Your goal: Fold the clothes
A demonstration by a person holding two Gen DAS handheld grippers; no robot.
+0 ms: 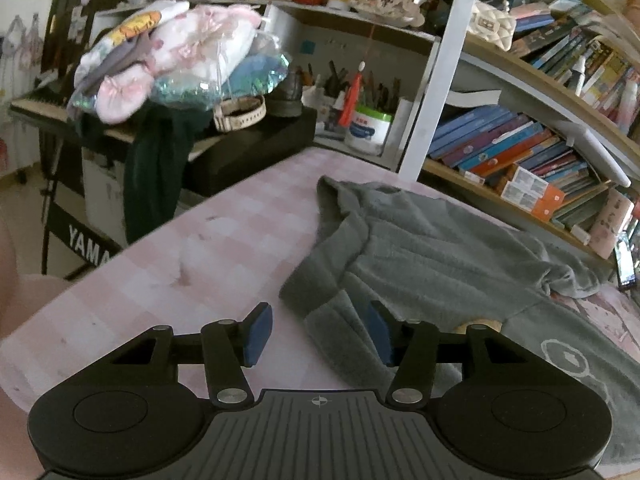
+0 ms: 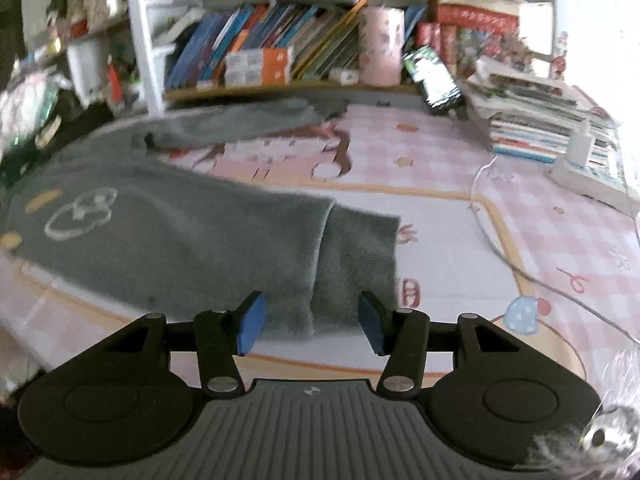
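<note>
Sweater (image 1: 432,248) lies flat on the pink cloth (image 1: 224,240), long axis running between the two hands, a ribbed cuff just ahead of each: left gripper (image 1: 319,334) and right gripper (image 2: 311,322) both gape, empty.

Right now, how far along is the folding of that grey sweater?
Barely begun. The sweater lies spread on the pink sheet, one sleeve turned in across it. Both hand-held grippers, left and right, hang open above cuffs, gripping nothing. The body folds are left.
</note>
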